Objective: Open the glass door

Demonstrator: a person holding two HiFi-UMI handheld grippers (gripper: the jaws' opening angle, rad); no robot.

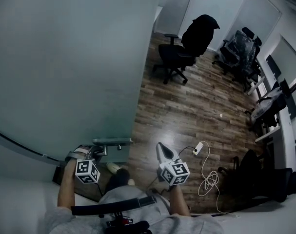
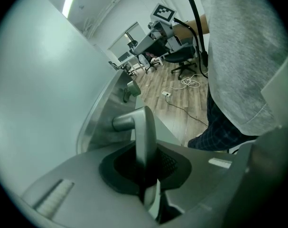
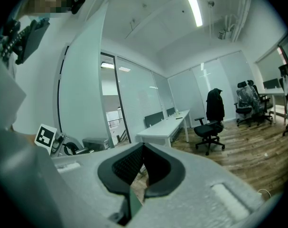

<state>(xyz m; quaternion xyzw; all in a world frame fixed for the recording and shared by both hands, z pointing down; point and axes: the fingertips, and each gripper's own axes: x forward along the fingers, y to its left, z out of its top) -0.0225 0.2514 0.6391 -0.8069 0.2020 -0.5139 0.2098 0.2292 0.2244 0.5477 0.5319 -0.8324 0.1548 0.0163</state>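
Observation:
The frosted glass door (image 1: 65, 72) fills the left of the head view, its edge toward the wooden floor. A metal lever handle (image 1: 112, 141) sticks out low on that edge. My left gripper (image 1: 100, 150) reaches up to it from below. In the left gripper view the handle (image 2: 144, 127) stands upright between the jaws and my left gripper (image 2: 144, 151) is shut on it. My right gripper (image 1: 160, 146) hangs apart from the door, to the right of the handle, pointing into the room. Its jaws (image 3: 144, 148) meet at the tips with nothing between them.
A black office chair (image 1: 184, 52) stands on the wooden floor (image 1: 187, 111) beyond the door edge, with more chairs (image 1: 240, 50) and desks (image 1: 267, 111) at the right. A white power strip (image 1: 199, 147) and its coiled cable (image 1: 208, 182) lie near my right gripper.

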